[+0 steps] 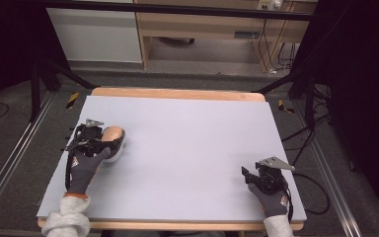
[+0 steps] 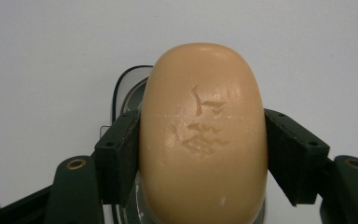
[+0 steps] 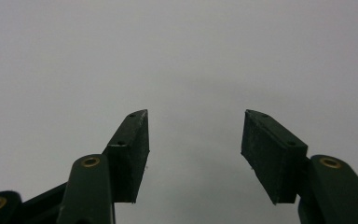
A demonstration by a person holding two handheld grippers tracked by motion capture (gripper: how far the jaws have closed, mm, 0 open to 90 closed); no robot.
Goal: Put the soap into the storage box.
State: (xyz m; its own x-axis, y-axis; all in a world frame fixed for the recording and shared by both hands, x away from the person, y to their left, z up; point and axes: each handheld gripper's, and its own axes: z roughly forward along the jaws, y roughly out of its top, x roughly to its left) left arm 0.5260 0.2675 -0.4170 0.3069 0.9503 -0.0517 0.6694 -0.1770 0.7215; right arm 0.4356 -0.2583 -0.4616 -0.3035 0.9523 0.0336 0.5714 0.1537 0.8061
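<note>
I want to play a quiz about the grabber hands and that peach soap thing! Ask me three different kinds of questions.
1. True or false: the right gripper is squeezing something.
2. What does the left gripper hold? A) a peach-coloured soap bar B) a spoon C) a cup
3. Fill in: the soap sits over a white ____ on the grey table.

Key
1. False, its jaws are apart with nothing between.
2. A
3. Dish, seen beneath the bar.
</note>
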